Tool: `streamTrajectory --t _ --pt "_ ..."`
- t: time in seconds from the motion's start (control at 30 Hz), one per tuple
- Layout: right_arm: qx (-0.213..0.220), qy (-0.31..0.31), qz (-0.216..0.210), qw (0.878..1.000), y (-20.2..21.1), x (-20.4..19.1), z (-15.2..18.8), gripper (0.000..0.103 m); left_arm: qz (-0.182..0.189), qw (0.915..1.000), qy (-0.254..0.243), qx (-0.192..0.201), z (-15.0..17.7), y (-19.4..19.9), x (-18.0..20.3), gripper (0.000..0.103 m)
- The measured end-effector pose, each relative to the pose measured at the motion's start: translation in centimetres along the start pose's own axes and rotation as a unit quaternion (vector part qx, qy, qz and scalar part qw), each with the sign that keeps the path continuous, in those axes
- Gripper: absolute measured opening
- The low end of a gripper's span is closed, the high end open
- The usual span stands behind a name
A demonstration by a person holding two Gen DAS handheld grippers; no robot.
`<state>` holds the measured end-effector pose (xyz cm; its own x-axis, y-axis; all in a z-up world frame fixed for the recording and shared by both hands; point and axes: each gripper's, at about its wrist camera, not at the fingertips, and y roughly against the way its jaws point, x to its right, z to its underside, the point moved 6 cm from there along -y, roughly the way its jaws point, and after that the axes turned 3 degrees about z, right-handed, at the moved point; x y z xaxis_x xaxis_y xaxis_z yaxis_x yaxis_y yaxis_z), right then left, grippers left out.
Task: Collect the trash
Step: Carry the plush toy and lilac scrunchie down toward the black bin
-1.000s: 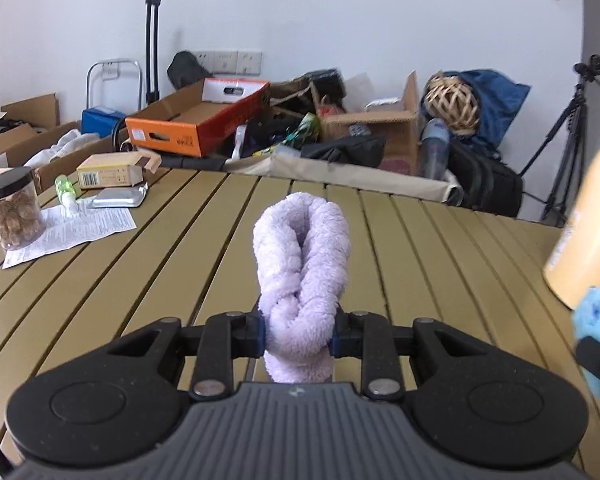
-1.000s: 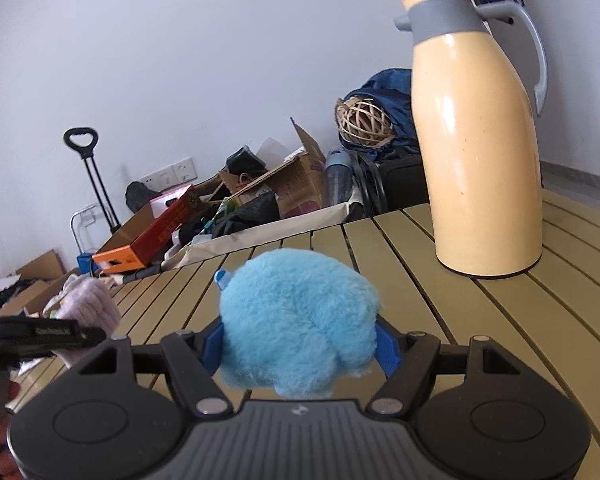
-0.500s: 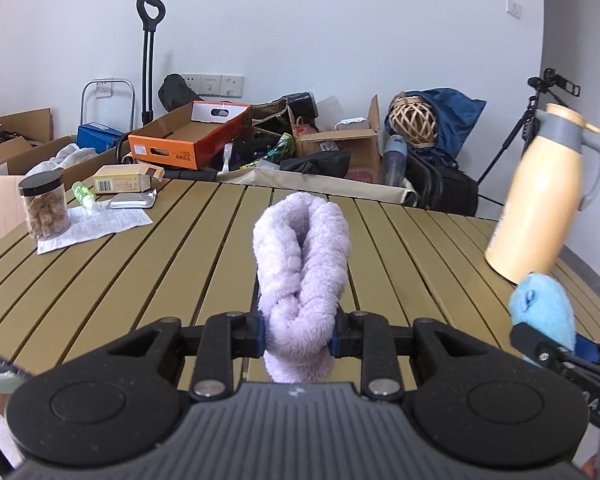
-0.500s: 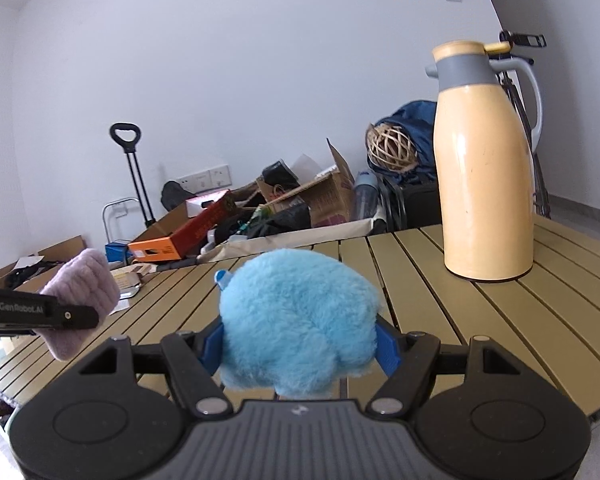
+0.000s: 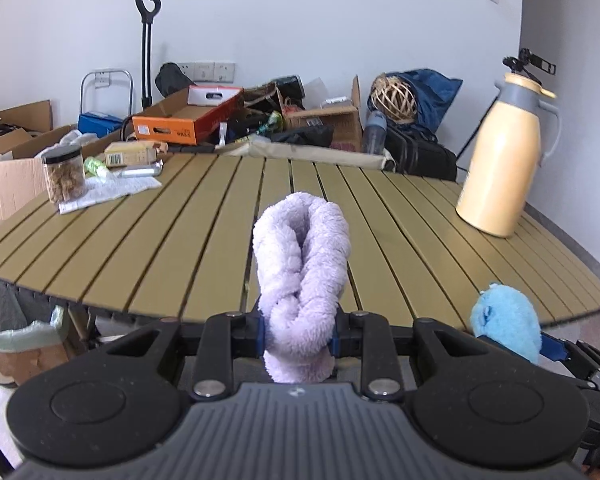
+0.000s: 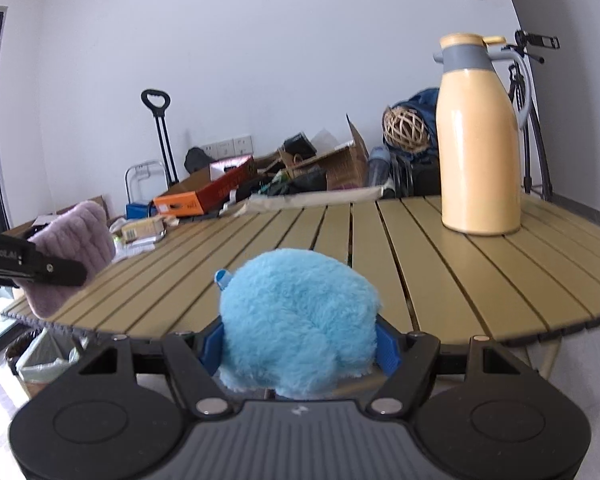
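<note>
My left gripper [image 5: 299,336] is shut on a fluffy lilac roll of cloth [image 5: 302,272] that stands upright between its pads, just off the near edge of the slatted table [image 5: 180,232]. My right gripper [image 6: 300,344] is shut on a fluffy light-blue ball of cloth [image 6: 298,320], also held beyond the table's near edge. In the left wrist view the blue cloth [image 5: 506,322] shows at the lower right. The right wrist view has the lilac cloth [image 6: 74,248] at its left edge. A lined trash bin [image 5: 18,344] stands on the floor under the table's left corner.
A tall yellow thermos jug [image 5: 504,160] stands at the table's right side. At the far left of the table are a jar of snacks [image 5: 65,178], papers and a small box [image 5: 130,154]. Cardboard boxes, bags, a trolley handle and a tripod crowd the floor behind.
Both grippers have pulled back from over the table to past its near edge, each holding its cloth. The table edge and the bin have come into view.
</note>
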<state>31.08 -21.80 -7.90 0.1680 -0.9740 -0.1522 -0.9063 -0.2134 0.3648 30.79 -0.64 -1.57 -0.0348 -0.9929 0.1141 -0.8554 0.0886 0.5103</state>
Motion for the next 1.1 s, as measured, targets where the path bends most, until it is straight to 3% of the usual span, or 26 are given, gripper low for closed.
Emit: streamTrajectory --t 0.37,0.73,1.1 --pt "-0.087 0.026 -0.012 0.996 2.5 -1.7 6.1 0.071 0.004 0.9975 -0.009 -0.07 7.3 0.6 0.5 0.027" --pt "-0.206 0.03 0.003 0.978 2.4 -2.9 12.8 0.071 -0.007 0.9892 0.005 -0.146 14.0 -1.1 -1.0 0.027" --pt "-0.271 0.034 0.014 0.962 0.4 -2.7 15.3 0.071 -0.038 0.9768 0.042 -0.207 18.4 -4.2 -3.9 0.027"
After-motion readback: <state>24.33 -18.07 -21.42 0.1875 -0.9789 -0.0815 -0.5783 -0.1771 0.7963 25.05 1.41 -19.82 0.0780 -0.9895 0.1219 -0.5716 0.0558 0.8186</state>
